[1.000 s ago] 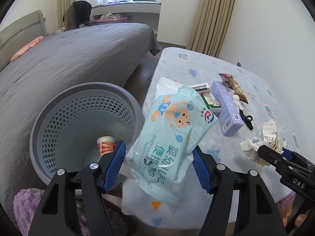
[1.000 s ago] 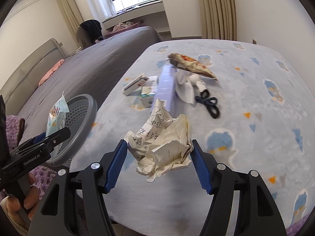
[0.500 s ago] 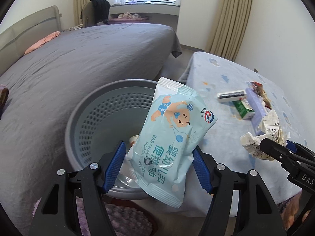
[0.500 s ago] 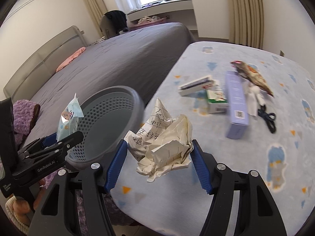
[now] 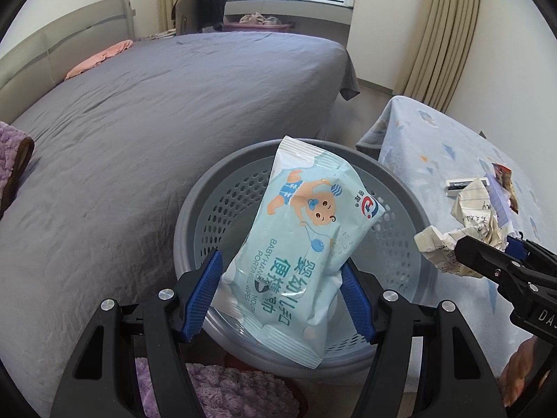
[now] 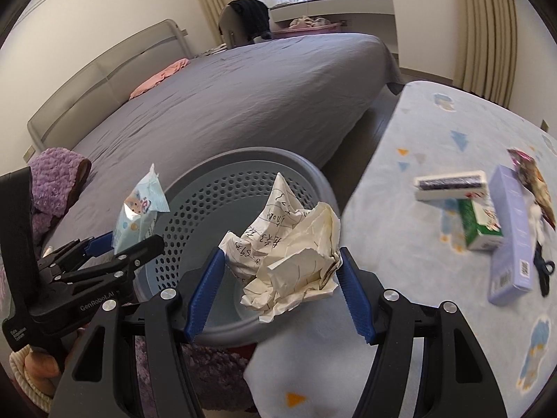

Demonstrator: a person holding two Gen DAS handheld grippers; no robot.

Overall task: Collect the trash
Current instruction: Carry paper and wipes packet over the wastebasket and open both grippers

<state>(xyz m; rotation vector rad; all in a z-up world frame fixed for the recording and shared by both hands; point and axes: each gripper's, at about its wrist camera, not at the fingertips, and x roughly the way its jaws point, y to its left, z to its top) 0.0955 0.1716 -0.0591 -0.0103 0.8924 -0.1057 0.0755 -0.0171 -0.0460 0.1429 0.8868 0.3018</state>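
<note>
Grey bed (image 5: pixel 167 111) lies left and far; the cloth-covered table (image 6: pixel 435 160) right. The perforated bin (image 5: pixel 216 209) stands between them, mouth unobstructed. Left gripper (image 5: pixel 280 291) pinches the wipes pack (image 5: pixel 299 244) over it; right gripper (image 6: pixel 278 289) pinches crumpled paper (image 6: pixel 292 247) above its near-right rim.

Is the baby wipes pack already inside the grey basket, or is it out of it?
Out of it. The left hand-held gripper holds the baby wipes pack clamped above the grey basket, not released.
</note>
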